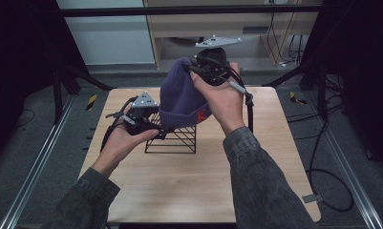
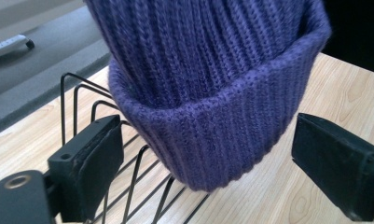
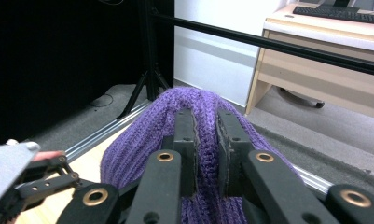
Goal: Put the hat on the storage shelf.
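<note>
A purple knitted beanie [image 1: 182, 95] with a small orange mark on its cuff hangs above a black wire rack [image 1: 172, 140] on the wooden table [image 1: 179, 186]. My right gripper [image 1: 191, 67] is shut on the crown of the beanie [image 3: 138, 140]; in the right gripper view the knit is pinched between the two pads of the right gripper [image 3: 207, 140]. My left gripper [image 1: 156, 129] is low at the left, beside the cuff. In the left gripper view the jaws of the left gripper [image 2: 208, 140] stand open on either side of the beanie [image 2: 212, 93] cuff, apart from it, over the rack [image 2: 82, 93].
A light wooden desk [image 1: 218, 24] stands beyond the table, with a keyboard [image 3: 336, 13] on it. Cables [image 1: 323, 157] lie on the floor at the right. Metal rails [image 1: 41, 157] and black stand legs flank the table.
</note>
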`<control>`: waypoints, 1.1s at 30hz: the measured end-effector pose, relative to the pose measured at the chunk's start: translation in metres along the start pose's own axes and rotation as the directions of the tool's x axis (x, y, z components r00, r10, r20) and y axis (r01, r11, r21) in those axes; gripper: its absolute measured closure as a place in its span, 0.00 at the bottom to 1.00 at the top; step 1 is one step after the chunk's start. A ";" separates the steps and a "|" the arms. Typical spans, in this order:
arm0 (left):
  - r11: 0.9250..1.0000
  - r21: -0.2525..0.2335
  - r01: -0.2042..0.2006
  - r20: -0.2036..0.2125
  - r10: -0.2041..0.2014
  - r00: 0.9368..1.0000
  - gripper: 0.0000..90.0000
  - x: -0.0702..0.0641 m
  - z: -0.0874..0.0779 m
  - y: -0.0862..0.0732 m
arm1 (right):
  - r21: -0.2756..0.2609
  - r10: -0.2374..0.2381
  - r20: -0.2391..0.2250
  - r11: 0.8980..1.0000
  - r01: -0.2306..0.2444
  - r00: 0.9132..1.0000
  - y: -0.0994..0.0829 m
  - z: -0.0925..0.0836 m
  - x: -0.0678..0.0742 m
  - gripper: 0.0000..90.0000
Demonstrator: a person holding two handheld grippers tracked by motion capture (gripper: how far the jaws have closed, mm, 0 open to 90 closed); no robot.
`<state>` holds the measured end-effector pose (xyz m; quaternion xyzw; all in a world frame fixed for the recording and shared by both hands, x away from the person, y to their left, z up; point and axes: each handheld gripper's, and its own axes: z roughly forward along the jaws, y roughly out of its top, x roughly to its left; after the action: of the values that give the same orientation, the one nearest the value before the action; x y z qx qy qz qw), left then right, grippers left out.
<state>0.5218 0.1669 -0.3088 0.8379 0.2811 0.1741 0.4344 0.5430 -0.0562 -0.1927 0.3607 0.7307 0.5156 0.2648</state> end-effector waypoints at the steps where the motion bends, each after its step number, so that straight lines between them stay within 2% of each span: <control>1: 1.000 0.000 0.000 0.000 0.000 1.000 0.13 0.000 0.000 0.000 | 0.000 0.002 -0.002 1.000 -0.002 1.000 0.000 0.000 0.001 0.89; 3: 1.000 -0.003 0.007 0.014 -0.007 1.000 0.17 0.000 0.002 -0.001 | -0.002 0.004 -0.005 1.000 -0.004 1.000 0.001 0.000 0.002 0.89; 5: 1.000 -0.004 0.006 0.017 -0.005 1.000 0.26 0.001 0.002 -0.001 | -0.003 0.000 -0.005 1.000 0.000 1.000 0.002 0.000 0.002 0.89; 6: 1.000 -0.006 0.005 0.016 -0.005 1.000 0.26 0.001 0.002 -0.001 | -0.003 -0.001 -0.006 1.000 0.001 1.000 0.002 0.000 0.003 0.89; 7: 1.000 -0.009 0.000 0.012 0.000 1.000 0.34 0.002 0.002 -0.001 | -0.007 -0.002 -0.006 1.000 0.002 1.000 0.002 0.000 0.003 0.89; 8: 1.000 -0.012 0.000 0.008 0.000 1.000 0.47 0.003 0.001 -0.001 | -0.009 0.000 -0.006 1.000 0.000 1.000 0.002 -0.001 0.003 0.89; 10: 1.000 -0.017 0.002 0.008 -0.002 1.000 0.61 0.005 0.000 -0.001 | -0.006 -0.001 -0.007 1.000 0.001 1.000 0.002 -0.002 0.002 0.89; 13: 1.000 -0.021 0.003 0.001 -0.003 1.000 0.70 0.006 -0.002 0.000 | -0.006 -0.003 -0.008 1.000 0.002 1.000 0.001 -0.002 0.001 0.89; 16: 1.000 -0.028 0.013 -0.026 -0.013 1.000 0.74 0.011 -0.005 0.000 | -0.002 0.003 -0.008 1.000 -0.003 1.000 -0.001 -0.004 -0.002 0.89; 17: 0.998 -0.043 0.035 -0.039 -0.037 0.999 0.75 0.016 -0.008 0.001 | 0.000 0.005 -0.008 1.000 -0.005 1.000 -0.001 -0.005 -0.003 0.89; 18: 0.998 -0.050 0.040 -0.043 -0.043 0.998 0.75 0.019 -0.009 0.001 | -0.002 0.005 -0.007 1.000 -0.005 1.000 -0.002 -0.005 -0.004 0.89; 26: 0.997 -0.062 0.040 -0.086 -0.045 0.995 0.76 0.032 -0.019 0.008 | -0.001 0.019 -0.006 1.000 -0.019 1.000 -0.002 -0.006 -0.009 0.88; 33: 0.997 -0.061 0.055 -0.086 -0.060 0.994 0.76 0.039 -0.022 0.006 | 0.011 0.019 -0.007 1.000 -0.019 1.000 -0.004 -0.001 -0.008 0.88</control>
<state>0.5420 0.2020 -0.2898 0.8080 0.3187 0.2064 0.4506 0.5464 -0.0641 -0.1962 0.3675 0.7310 0.5152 0.2552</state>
